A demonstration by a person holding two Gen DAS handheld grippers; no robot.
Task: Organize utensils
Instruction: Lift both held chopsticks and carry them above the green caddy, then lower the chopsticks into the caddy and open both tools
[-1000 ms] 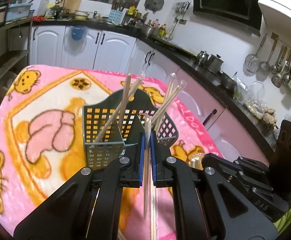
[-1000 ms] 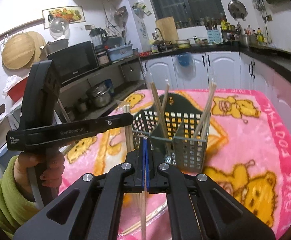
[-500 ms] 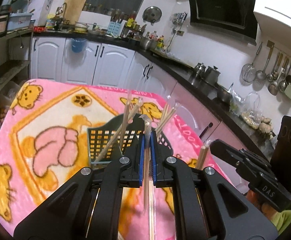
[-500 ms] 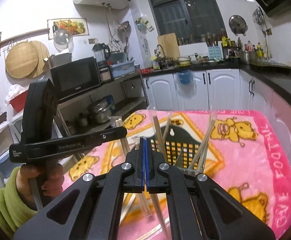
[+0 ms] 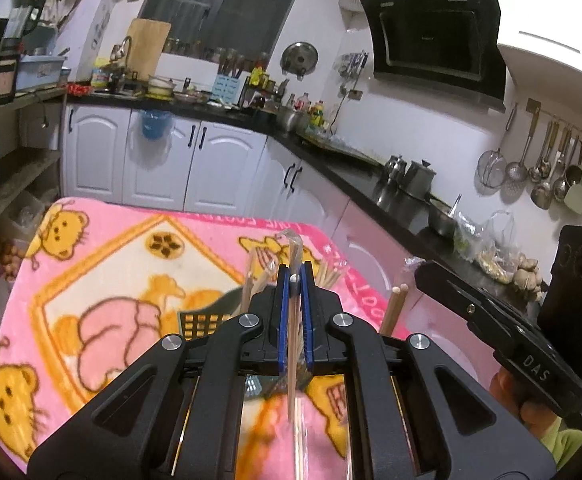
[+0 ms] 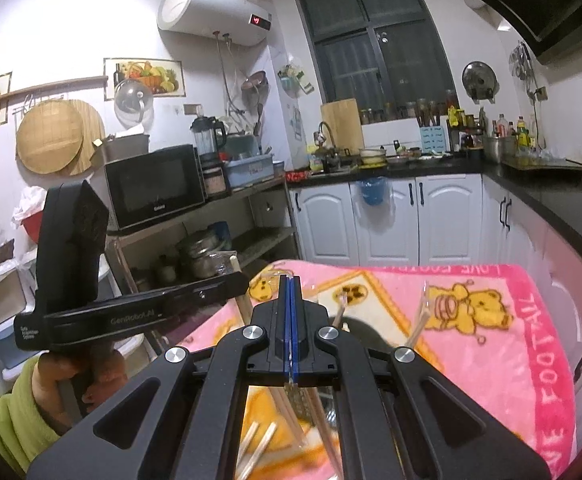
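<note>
My left gripper [image 5: 293,280] is shut on a pair of wrapped wooden chopsticks [image 5: 293,344] that stand upright between the blue pads. Below and beyond it, the dark perforated utensil basket [image 5: 199,322] holds several wrapped chopsticks [image 5: 253,280] and is mostly hidden by the gripper. My right gripper [image 6: 290,284] is shut with its pads together; a thin wrapper edge seems pinched, and chopsticks [image 6: 287,408] hang below it. The right gripper also shows in the left wrist view [image 5: 491,312], with a pair of chopstick ends [image 5: 393,308] beside it. The left gripper also shows in the right wrist view [image 6: 131,312].
A pink bear-print blanket [image 5: 103,264] covers the table. White cabinets [image 5: 163,164] and a black counter [image 5: 355,168] run behind and to the right. Shelves with pots [image 6: 203,248] and a microwave [image 6: 155,184] stand at the left.
Both grippers have risen well above the basket, each still shut. The basket has dropped low in both views and is now largely hidden behind the gripper bodies.
</note>
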